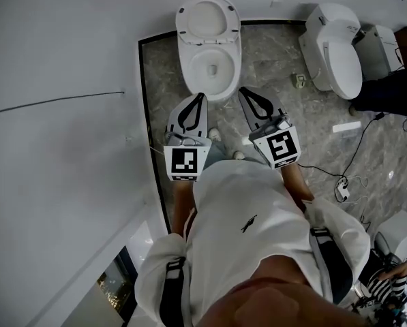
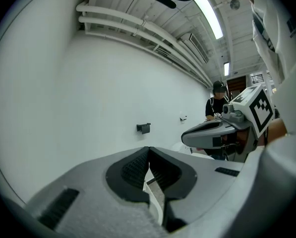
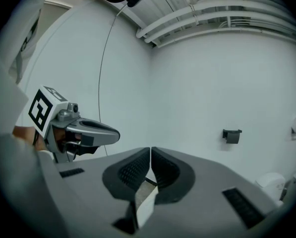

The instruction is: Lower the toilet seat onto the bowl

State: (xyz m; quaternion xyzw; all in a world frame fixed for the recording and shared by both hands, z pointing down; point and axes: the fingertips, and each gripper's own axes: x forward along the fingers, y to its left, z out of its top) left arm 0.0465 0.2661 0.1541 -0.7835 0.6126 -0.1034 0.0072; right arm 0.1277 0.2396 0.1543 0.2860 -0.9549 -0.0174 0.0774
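Head view: approach step. The toilet seat point(image 1: 206, 20) stands raised behind the bowl point(image 1: 215, 70). Left gripper point(image 1: 198, 99) and right gripper point(image 1: 247, 95) hang near the bowl's front rim, touching nothing. Next, we judge, comes a reach over the bowl to the seat's edge.
Left gripper view: jaws clenched, empty.
Right gripper view: same, closed on nothing.

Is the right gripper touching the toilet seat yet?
Apart. Head view: the right gripper, shut, sits short of the upright toilet seat, with the bowl between them. Right gripper view: only bare wall ahead.
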